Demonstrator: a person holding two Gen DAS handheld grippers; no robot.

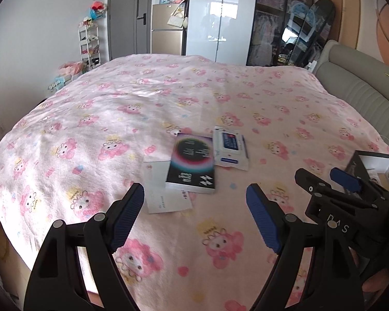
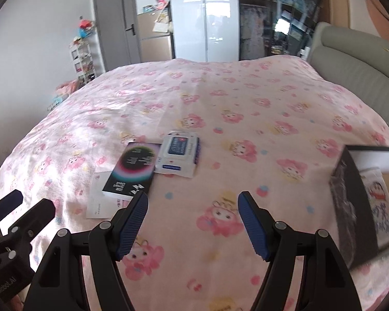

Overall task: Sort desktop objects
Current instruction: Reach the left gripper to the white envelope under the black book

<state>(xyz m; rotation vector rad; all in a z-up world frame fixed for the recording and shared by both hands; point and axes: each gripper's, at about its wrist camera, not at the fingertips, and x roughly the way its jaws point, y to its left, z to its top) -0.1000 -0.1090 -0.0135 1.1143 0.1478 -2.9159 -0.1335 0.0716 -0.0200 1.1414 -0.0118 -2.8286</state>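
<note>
On the pink bedspread [image 1: 116, 119], a white sheet [image 1: 158, 189] pokes out left of the black booklet [image 1: 192, 163] lying on it, and a wipes pack [image 1: 229, 146] touches the booklet's right edge. Both the left gripper [image 1: 194, 217] and right gripper [image 2: 193, 223] hang open, empty, short of the booklet. I'd come in low and pinch one edge so only one item lifts.

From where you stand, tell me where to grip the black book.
Take the black book by its near short edge, coming in low from the front. It lies flat, overlapping the white paper, with the wipes pack close on its right, so that near edge looks freest.
</note>
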